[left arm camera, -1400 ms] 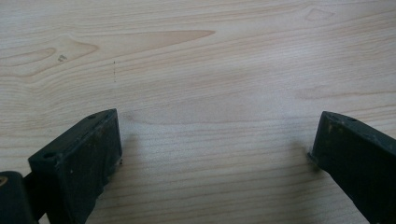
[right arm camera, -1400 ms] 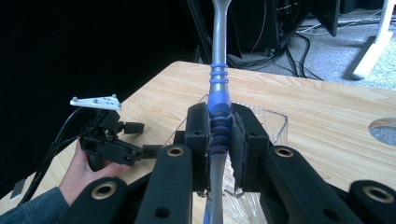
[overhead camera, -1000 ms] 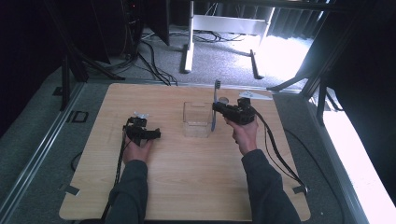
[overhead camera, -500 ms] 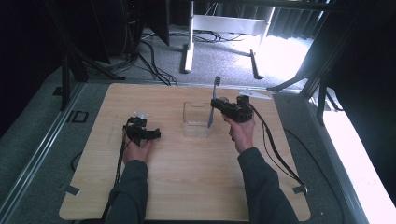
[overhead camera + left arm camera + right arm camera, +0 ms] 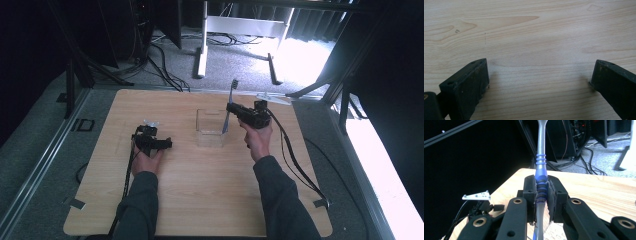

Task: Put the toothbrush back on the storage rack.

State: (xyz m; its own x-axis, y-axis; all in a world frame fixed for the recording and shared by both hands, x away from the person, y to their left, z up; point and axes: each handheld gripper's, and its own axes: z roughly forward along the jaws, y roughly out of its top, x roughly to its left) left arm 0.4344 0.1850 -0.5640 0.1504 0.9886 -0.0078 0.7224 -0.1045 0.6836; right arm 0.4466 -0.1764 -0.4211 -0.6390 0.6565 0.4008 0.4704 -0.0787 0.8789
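Light wood-grain counter carries a clear plastic rectangular box near its middle, open top, nothing else loose on the surface. Behind the counter: grey carpet floor with black cables, white frame legs, dark stands at both sides. Right hand-held gripper sits just right of the box, jaws pointing left toward it, closed tight on a grey-and-blue plastic toothbrush. Toothbrush stands roughly upright, slightly tilted; brush head up above the far rim of the box, lower end of the handle down at the box's right side; can't tell if the tip is inside or touching the wall. In the right gripper view the pads clamp the blue ribbed grip section of the handle, grey neck rising above. Left hand-held gripper rests low over the counter, left of the box and well apart from it, jaws wide open, nothing between them, bare wood ahead. Path between left gripper and box is unobstructed.
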